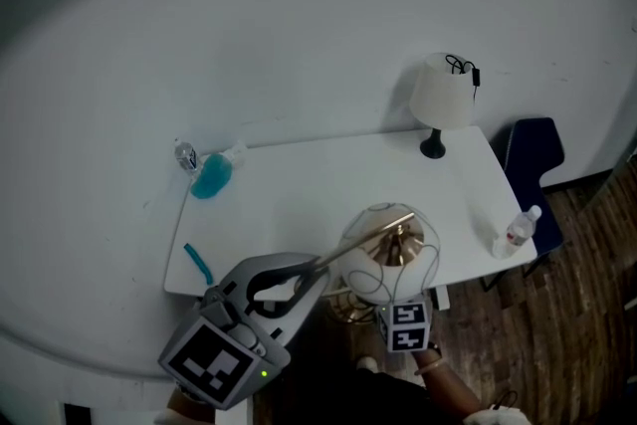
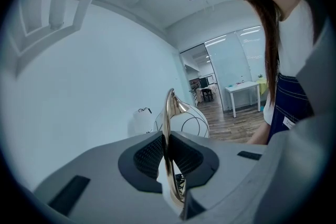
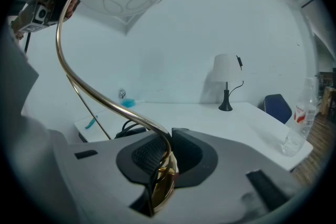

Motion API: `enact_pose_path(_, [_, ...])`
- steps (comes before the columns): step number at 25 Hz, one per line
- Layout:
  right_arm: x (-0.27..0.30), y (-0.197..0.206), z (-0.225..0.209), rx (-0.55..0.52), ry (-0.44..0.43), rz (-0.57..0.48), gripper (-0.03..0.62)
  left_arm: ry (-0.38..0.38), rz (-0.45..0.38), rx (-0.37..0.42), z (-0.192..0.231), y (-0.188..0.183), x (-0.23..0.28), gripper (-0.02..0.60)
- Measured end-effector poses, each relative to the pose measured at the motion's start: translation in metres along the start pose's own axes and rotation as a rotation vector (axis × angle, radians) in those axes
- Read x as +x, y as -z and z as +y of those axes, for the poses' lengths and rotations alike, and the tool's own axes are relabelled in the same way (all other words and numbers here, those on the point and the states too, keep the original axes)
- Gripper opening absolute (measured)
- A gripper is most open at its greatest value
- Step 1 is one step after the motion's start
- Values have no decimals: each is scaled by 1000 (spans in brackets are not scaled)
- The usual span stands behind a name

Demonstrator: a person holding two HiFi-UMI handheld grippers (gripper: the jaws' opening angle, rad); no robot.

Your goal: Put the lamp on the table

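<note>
Left hand-held gripper (image 2: 168,150), right hand-held gripper (image 3: 166,157) clamp lamp (image 1: 366,242).

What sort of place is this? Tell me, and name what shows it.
Most likely an office or workroom: a white table against a bare white wall, a glass partition with another desk beyond it, and wood flooring.

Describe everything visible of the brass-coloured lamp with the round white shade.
The brass-coloured lamp has a thin, curved metal stem and a round white shade with fine looped lines. The left gripper and the right gripper both clamp the stem. It is held at the white table's near edge, not set down.
</note>
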State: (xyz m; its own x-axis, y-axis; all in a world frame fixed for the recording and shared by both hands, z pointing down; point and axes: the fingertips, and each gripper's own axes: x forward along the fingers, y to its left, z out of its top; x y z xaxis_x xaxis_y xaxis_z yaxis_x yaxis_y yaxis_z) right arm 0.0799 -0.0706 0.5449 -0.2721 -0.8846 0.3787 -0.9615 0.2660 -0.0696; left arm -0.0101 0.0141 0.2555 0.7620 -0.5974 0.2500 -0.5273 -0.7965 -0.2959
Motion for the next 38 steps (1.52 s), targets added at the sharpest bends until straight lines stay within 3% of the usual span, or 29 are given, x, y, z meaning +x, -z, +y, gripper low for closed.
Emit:
enact_pose_path(21, [51,-14,-9,-14,-45,12,46,-43,15,-11,37,10,30,37])
enact_pose_path(38, [119,-46,-12,-7,-28,22,46,-23,9,-30,109,24,61,37])
